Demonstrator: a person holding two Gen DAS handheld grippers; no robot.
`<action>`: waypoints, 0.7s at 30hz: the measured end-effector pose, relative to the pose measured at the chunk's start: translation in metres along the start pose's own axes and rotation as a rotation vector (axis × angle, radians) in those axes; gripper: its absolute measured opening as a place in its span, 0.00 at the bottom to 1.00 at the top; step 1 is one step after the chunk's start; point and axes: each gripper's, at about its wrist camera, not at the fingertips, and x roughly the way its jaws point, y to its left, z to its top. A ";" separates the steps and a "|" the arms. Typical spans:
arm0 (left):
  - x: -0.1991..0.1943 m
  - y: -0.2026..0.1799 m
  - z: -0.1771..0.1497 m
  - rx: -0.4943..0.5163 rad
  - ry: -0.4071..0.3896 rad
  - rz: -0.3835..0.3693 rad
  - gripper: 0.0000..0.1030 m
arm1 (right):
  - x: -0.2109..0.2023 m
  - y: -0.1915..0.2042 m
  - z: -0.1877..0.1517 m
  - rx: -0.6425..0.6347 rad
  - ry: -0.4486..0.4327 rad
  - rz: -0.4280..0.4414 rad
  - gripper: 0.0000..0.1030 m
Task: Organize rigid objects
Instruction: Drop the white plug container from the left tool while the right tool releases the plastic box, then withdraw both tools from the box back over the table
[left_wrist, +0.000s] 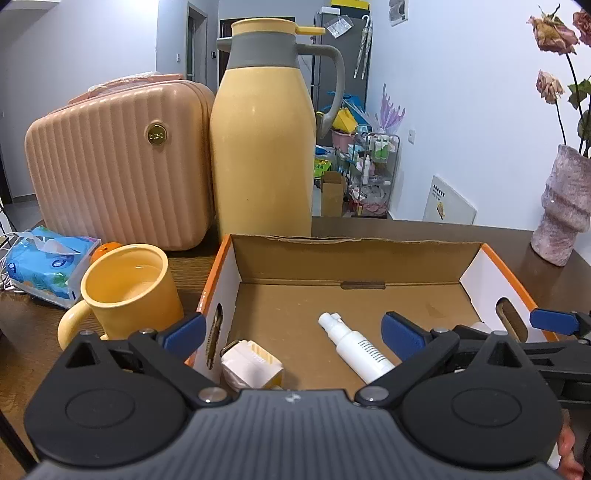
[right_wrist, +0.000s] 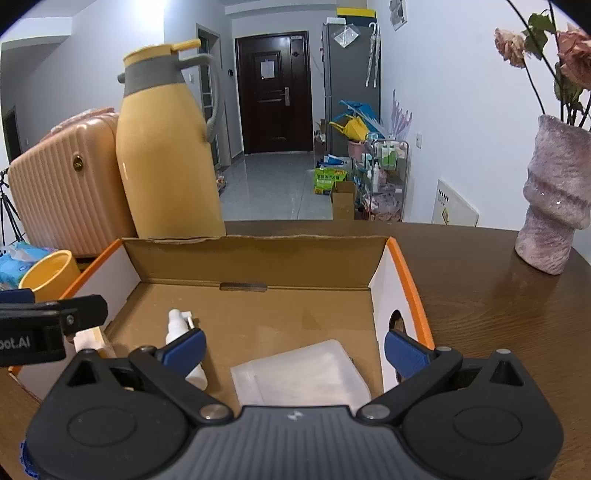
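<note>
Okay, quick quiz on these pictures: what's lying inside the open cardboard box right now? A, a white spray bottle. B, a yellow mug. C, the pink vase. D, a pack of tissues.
A: the white spray bottle lies on the floor of the cardboard box, while the yellow mug, the tissue pack and the pink vase all stand outside it on the table.

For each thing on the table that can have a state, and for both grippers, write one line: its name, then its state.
cardboard box: open-topped, holding three items
white spray bottle: lying on its side in the box
translucent plastic container: lying flat in the box
white and yellow plug: lying in the box corner
yellow mug: upright
yellow thermos jug: upright, lid on
left gripper: open, holding nothing
right gripper: open, holding nothing
</note>
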 end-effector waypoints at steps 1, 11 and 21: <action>-0.001 0.001 0.000 -0.005 -0.003 -0.003 1.00 | -0.003 0.000 0.000 0.000 -0.007 0.000 1.00; -0.036 0.013 -0.005 -0.037 -0.063 -0.008 1.00 | -0.047 -0.007 -0.008 0.012 -0.081 0.009 1.00; -0.080 0.026 -0.026 -0.053 -0.100 -0.015 1.00 | -0.102 -0.003 -0.027 0.013 -0.174 0.050 1.00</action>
